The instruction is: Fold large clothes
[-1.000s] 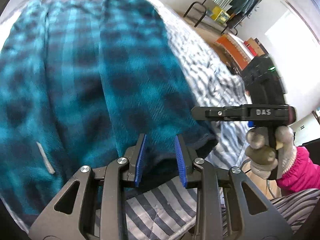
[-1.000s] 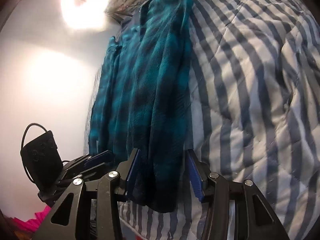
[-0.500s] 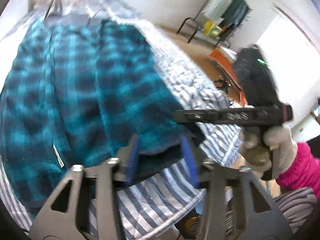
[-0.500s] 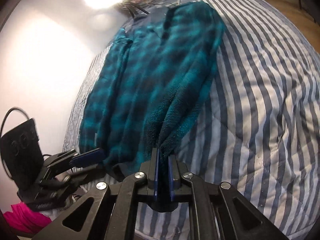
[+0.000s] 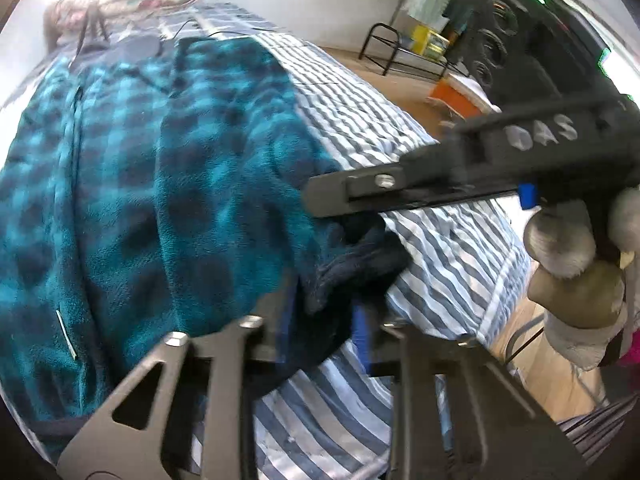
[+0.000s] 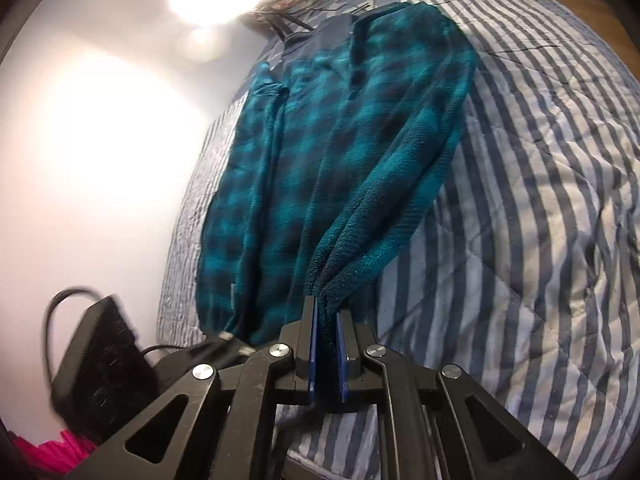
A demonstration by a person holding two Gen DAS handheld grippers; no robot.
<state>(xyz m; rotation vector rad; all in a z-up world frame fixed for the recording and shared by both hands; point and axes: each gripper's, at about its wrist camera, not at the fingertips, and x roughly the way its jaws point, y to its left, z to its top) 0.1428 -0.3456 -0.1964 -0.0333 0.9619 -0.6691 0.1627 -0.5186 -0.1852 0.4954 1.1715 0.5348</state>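
A teal and black plaid fleece garment lies lengthwise on a grey-and-white striped quilt. At its near end, the dark hem is bunched up between my left gripper's blue pads, whose jaws are closing and press on the fabric. My right gripper is shut on the garment's right near edge, which rises off the quilt in a taut fold. In the left wrist view the right gripper reaches in from the right, held by a gloved hand.
The bed's near edge runs just below both grippers, with wooden floor beyond it. A metal rack and an orange box stand across the room. Cables lie at the quilt's far end. A white wall borders the bed's left side.
My right gripper shut on the garment's edge and lifted it. My left gripper widened, then closed around the hem, which now bunches up off the quilt.
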